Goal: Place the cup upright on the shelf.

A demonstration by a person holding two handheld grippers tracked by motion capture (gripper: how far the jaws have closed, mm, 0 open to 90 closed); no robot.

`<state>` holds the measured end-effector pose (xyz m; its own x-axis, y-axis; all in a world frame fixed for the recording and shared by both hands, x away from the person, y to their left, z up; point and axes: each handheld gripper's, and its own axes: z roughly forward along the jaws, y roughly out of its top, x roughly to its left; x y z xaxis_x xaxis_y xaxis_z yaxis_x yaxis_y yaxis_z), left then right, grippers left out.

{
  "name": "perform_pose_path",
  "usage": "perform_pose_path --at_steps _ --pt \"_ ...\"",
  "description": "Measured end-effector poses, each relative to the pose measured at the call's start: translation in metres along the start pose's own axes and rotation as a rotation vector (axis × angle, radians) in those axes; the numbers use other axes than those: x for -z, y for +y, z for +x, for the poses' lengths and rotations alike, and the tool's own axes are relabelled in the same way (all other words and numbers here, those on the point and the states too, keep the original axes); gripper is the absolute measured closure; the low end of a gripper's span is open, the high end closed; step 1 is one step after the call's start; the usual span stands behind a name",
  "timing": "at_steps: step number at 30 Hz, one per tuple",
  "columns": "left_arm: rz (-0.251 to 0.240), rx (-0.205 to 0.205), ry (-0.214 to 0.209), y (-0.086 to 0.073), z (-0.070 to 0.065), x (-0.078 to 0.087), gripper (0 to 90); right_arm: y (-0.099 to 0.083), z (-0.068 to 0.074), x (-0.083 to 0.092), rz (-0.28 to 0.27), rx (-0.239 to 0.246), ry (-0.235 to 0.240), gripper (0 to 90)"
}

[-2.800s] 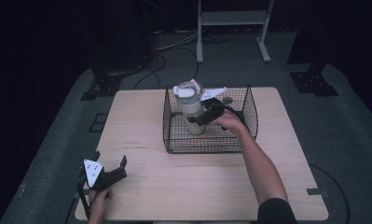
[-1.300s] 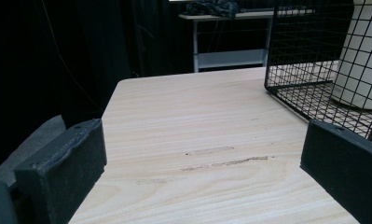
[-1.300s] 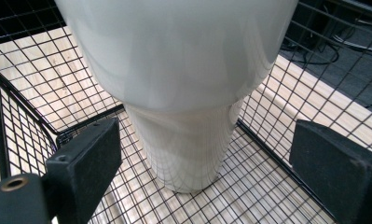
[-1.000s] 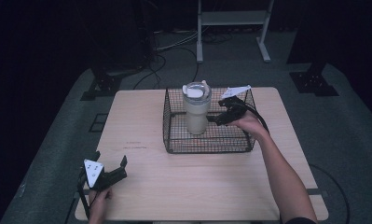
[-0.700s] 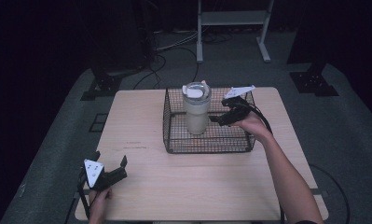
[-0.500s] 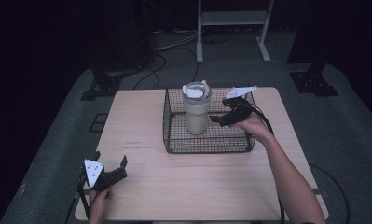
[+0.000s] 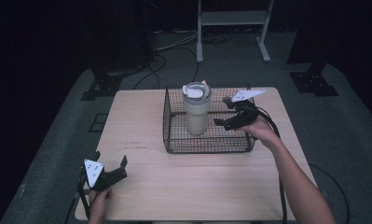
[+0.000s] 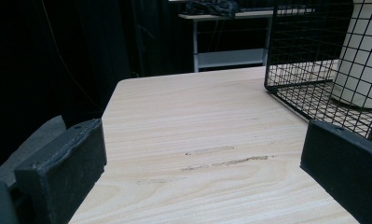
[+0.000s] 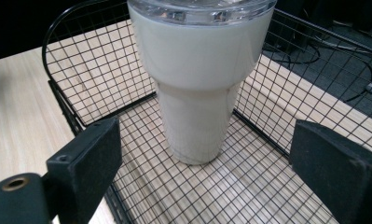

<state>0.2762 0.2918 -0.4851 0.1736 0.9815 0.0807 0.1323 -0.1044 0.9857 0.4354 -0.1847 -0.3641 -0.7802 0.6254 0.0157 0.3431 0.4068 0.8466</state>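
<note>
Right gripper [image 7: 226,115] has released the tumbler [image 7: 196,108], now upright in the basket [image 7: 207,144] ahead of its spread jaws; placement complete; left gripper [image 7: 110,171] idle, jaws apart

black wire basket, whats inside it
One tall cream tumbler with a clear lid stands upright on the black wire basket floor. The lid hides whatever the tumbler holds.
</note>
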Motion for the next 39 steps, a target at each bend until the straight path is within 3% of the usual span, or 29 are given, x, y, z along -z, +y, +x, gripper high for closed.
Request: perform_pose_path --at_steps 39 --pt "0.002 0.001 0.003 0.000 0.000 0.000 0.0 -0.046 0.025 0.052 -0.027 0.025 0.041 8.7"
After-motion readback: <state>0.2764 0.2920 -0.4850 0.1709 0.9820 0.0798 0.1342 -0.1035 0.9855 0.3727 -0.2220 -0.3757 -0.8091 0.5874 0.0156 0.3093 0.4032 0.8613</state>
